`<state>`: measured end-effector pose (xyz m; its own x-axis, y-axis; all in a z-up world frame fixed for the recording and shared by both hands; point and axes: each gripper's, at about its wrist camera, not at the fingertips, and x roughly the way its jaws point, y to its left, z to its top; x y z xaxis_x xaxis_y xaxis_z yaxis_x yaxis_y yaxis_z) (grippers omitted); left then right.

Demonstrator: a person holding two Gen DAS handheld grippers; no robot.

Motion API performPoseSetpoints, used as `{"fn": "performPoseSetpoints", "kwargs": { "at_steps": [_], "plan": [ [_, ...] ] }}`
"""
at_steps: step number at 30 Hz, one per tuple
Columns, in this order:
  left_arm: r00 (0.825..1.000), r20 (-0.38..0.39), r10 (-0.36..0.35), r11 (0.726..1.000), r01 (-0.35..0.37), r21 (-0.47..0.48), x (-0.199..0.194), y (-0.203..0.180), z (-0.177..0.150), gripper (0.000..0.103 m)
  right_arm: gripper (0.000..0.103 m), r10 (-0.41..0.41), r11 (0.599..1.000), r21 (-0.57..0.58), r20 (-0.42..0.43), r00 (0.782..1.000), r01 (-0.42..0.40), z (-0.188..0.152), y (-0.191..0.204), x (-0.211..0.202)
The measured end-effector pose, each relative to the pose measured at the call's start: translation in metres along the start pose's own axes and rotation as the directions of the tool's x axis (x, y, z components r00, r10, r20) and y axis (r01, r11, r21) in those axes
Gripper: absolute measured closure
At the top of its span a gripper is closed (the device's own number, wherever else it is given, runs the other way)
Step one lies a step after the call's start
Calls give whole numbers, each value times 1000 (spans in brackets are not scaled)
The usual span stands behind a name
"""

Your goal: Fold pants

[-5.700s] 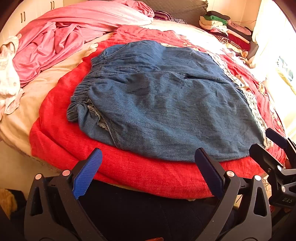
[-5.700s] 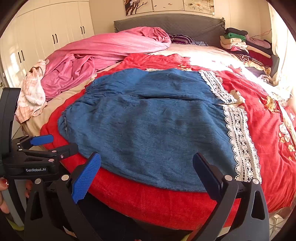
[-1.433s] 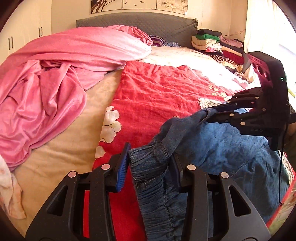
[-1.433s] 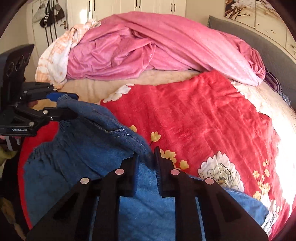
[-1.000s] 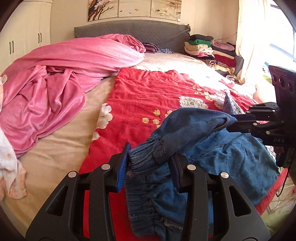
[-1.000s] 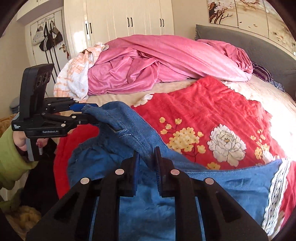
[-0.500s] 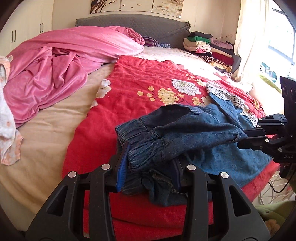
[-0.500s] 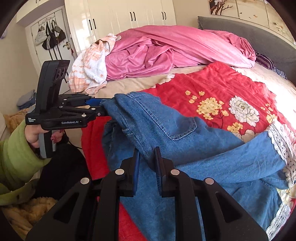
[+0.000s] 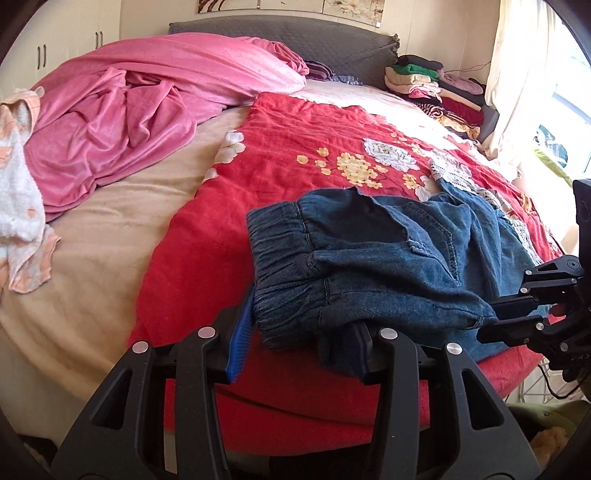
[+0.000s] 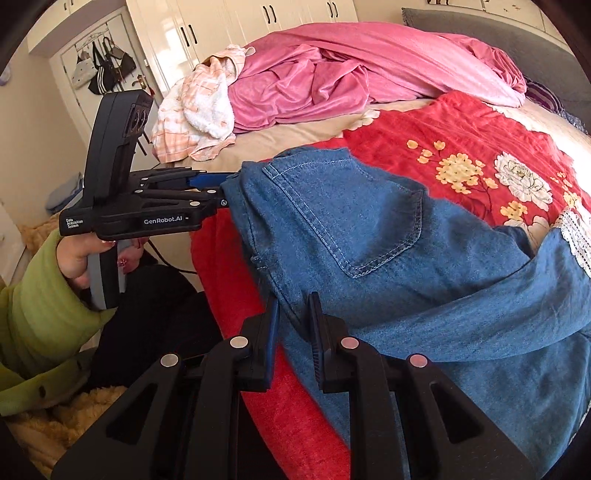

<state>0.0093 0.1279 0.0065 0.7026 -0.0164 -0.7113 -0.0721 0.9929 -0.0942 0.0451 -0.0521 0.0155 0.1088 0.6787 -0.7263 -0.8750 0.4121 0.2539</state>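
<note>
The blue denim pants (image 9: 373, 266) lie folded over on the red floral quilt (image 9: 295, 155) near the bed's front edge. My left gripper (image 9: 301, 332) is shut on the bunched elastic waistband at the fold's left end. My right gripper (image 10: 293, 317) is shut on the denim edge at the other end. The back pocket (image 10: 354, 221) faces up. Each gripper shows in the other's view: the right one (image 9: 491, 325) at the far right, the left one (image 10: 225, 188) held by a hand in a green sleeve.
A heap of pink bedding (image 9: 147, 96) and a white-and-orange towel (image 9: 18, 192) lie on the bed's left side. Stacked folded clothes (image 9: 432, 88) sit at the headboard's right. White wardrobes (image 10: 258, 18) stand behind. The bed's front edge is just under the grippers.
Both grippers have carried the waistband end back toward the bed's front edge and lowered it, laying the pants doubled over on the quilt.
</note>
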Motion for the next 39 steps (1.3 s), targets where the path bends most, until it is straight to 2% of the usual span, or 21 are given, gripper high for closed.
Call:
{"fn": "performPoseSetpoints", "kwargs": {
  "at_steps": [6, 10, 13, 15, 19, 20, 21, 22, 24, 26, 28, 30, 33, 36, 39],
  "plan": [
    [999, -42, 5, 1000, -7, -26, -6, 5, -14, 58, 88, 6, 999, 36, -41, 999, -5, -6, -4, 12],
    [997, -69, 21, 995, -27, -98, -20, 18, -28, 56, 86, 8, 999, 36, -57, 998, -6, -10, -5, 17],
    [1000, -28, 6, 990, -9, -140, -40, 18, -27, 56, 86, 14, 999, 43, -66, 998, -11, -14, -5, 20],
    [1000, 1, -3, 993, 3, -118, -50, 8, -19, 56, 86, 19, 999, 48, -72, 997, -15, -16, -6, 21],
    [996, 37, -77, 994, 80, -76, -46, -18, 10, 56, 85, 25, 998, 61, -76, 997, -20, -19, -6, 23],
    [994, 34, -103, 992, 106, -67, -41, -26, 17, 57, 85, 25, 998, 62, -74, 997, -21, -20, -6, 23],
    [993, 29, -114, 992, 115, -60, -35, -32, 21, 67, 85, 28, 998, 66, -71, 997, -23, -20, -6, 22],
    [993, 20, -113, 992, 114, -50, -28, -41, 24, 72, 85, 30, 997, 71, -67, 997, -25, -21, -7, 20],
    [992, -2, -125, 992, 125, -36, -13, -52, 25, 75, 85, 34, 997, 76, -55, 998, -30, -23, -7, 15],
    [994, -52, -100, 995, 98, -33, 6, -55, 20, 75, 82, 39, 996, 87, -47, 998, -35, -23, -9, 9],
    [995, -99, -30, 999, 29, -16, 23, -51, 9, 75, 77, 41, 994, 107, -46, 998, -36, -24, -11, -1],
    [991, -128, -47, 998, 41, -47, 30, -42, -2, 76, 74, 35, 993, 111, -23, 999, -32, -24, -10, -12],
    [991, -116, -60, 997, 55, -47, 27, -38, -10, 76, 70, -10, 994, 110, 21, 1000, 7, -20, -10, -28],
    [991, -117, -58, 997, 53, -48, 26, -39, -14, 76, 56, -62, 992, 111, 59, 996, 55, -10, -13, -31],
    [993, -110, -52, 998, 47, -49, 25, -40, -16, 76, 52, -123, 986, 114, 27, 992, 119, -3, -19, -16]
  ]
}}
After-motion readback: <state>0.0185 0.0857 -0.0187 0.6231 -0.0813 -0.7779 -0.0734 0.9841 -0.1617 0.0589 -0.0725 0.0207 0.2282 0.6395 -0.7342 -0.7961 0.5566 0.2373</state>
